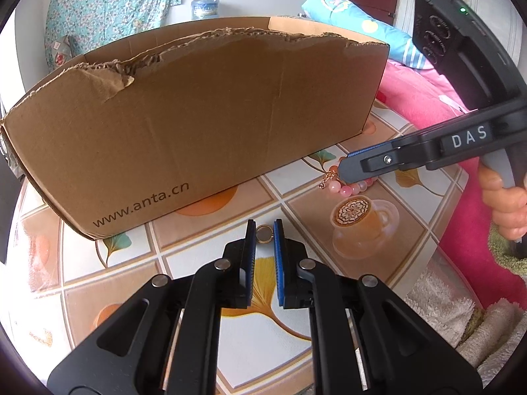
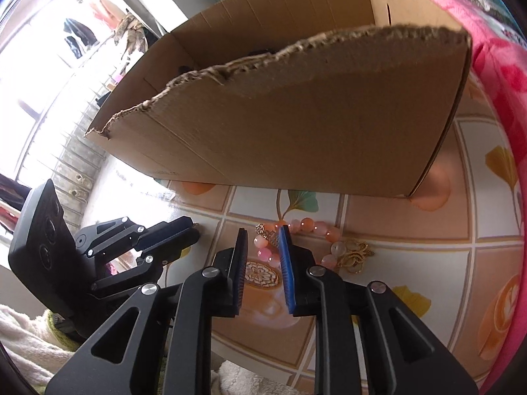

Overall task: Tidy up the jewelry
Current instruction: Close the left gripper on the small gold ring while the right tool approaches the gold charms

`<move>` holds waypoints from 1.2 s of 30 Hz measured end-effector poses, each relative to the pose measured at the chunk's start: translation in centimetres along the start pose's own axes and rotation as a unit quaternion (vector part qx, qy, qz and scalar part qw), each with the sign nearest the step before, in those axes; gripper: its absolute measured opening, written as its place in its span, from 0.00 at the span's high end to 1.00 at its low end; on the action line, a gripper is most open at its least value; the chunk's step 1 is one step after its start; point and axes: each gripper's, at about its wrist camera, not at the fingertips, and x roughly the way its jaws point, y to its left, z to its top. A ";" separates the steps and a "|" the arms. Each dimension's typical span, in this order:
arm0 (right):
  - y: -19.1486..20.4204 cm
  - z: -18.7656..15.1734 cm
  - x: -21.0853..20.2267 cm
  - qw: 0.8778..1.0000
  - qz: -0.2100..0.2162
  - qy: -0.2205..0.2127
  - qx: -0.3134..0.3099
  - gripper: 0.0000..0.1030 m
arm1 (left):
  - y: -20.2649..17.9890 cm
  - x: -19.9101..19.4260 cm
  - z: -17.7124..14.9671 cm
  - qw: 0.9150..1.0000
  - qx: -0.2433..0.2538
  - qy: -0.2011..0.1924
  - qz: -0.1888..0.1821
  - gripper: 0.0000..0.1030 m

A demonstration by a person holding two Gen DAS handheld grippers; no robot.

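My left tongs (image 1: 264, 227): clenched on the ring, the blue pads a narrow gap apart, tips down at the table.
Ring (image 1: 263, 234): small, gold, pinched between my left tips, low on the table just in front of the box.
Table (image 1: 204, 263): glossy cover printed with tiles, leaves and coffee cups.
My right tongs (image 2: 262, 233): released, pads apart. They come in from my right side and point down at the bracelet.
My right hand (image 1: 504, 204): wrapped around the grey handle, seen from the left camera at the far right.
Bracelet (image 2: 306, 225): pink and peach beads, lying flat on the table near the box's right end. One stretch of it runs between my right pads, and the right pad hides part of that stretch. The small gold charm on it sits just beside that pad. I cannot tell whether the pad touches the beads.
Gold piece (image 2: 355, 255): a tangled gold ornament on the table, touching the bracelet's right side. Too small for me to say what it is.
Towel (image 1: 461, 322): pale and fluffy, at the table's right edge.
Box (image 1: 197, 115): brown cardboard with a torn top edge, open, standing on the table behind both pieces of jewelry. Something dark shows inside it; I cannot make it out.
Blanket (image 1: 411, 92): bright pink, past the right end of the box.
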 end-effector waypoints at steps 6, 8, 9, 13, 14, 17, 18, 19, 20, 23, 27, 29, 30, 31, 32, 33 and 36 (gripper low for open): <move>0.2 0.3 0.9 1.000 -0.008 0.018 0.021 0.80 | 0.4 -0.1 0.0 1.000 -0.002 -0.002 -0.005 0.91; 0.3 0.5 1.1 0.999 -0.013 0.023 0.029 0.80 | 0.5 -0.1 0.0 1.000 -0.004 -0.003 -0.008 0.91; 0.4 0.6 1.2 0.999 -0.015 0.025 0.034 0.80 | 0.6 -0.1 0.0 1.000 -0.004 -0.003 -0.009 0.91; 0.3 1.0 1.6 0.998 -0.020 0.027 0.052 0.80 | 0.8 -0.3 -0.1 1.000 -0.008 -0.005 -0.014 0.91; 0.3 0.9 1.8 0.998 -0.022 0.028 0.054 0.80 | 0.9 -0.3 -0.2 1.000 -0.009 -0.006 -0.015 0.91; 0.5 0.6 2.1 0.998 -0.024 0.026 0.057 0.83 | 1.2 -0.4 -0.3 1.000 -0.012 -0.008 -0.019 0.91; 0.5 0.6 2.1 0.998 -0.027 0.025 0.059 0.85 | 1.2 -0.4 -0.3 1.000 -0.013 -0.008 -0.020 0.91; 0.3 0.3 1.9 0.998 -0.025 0.024 0.061 0.86 | 1.2 -0.4 -0.4 1.000 -0.013 -0.009 -0.021 0.91; -0.1 0.1 1.7 0.997 -0.021 0.024 0.064 0.89 | 1.3 -0.4 -0.4 1.000 -0.014 -0.009 -0.022 0.91; -0.1 -0.1 1.3 0.998 -0.022 0.015 0.064 0.96 | 1.5 -0.5 -0.5 0.999 -0.016 -0.011 -0.025 0.91; -0.3 -0.1 0.1 0.998 -0.019 0.002 0.063 0.97 | 1.8 -0.5 -0.6 0.999 -0.019 -0.013 -0.029 0.91; -0.1 0.0 -0.5 0.998 -0.014 -0.007 0.062 0.97 | 1.9 -0.6 -0.6 0.999 -0.019 -0.013 -0.030 0.91; 0.0 0.0 -0.8 0.998 -0.011 -0.012 0.063 0.97 | 2.0 -0.6 -0.6 0.999 -0.020 -0.014 -0.031 0.91; 0.0 0.0 -1.1 0.998 -0.009 -0.014 0.064 0.97 | 2.0 -0.6 -0.6 0.999 -0.020 -0.015 -0.032 0.91; 0.0 0.0 -1.4 0.998 -0.009 -0.020 0.064 0.97 | 2.1 -0.6 -0.7 0.999 -0.021 -0.015 -0.032 0.91; -0.1 -0.1 -1.8 0.998 -0.009 -0.024 0.063 0.97 | 2.2 -0.6 -0.7 0.999 -0.021 -0.016 -0.033 0.91; 0.4 0.0 -2.3 0.998 -0.021 -0.030 0.052 0.97 | 2.4 -0.7 -0.8 0.999 -0.020 -0.016 -0.033 0.91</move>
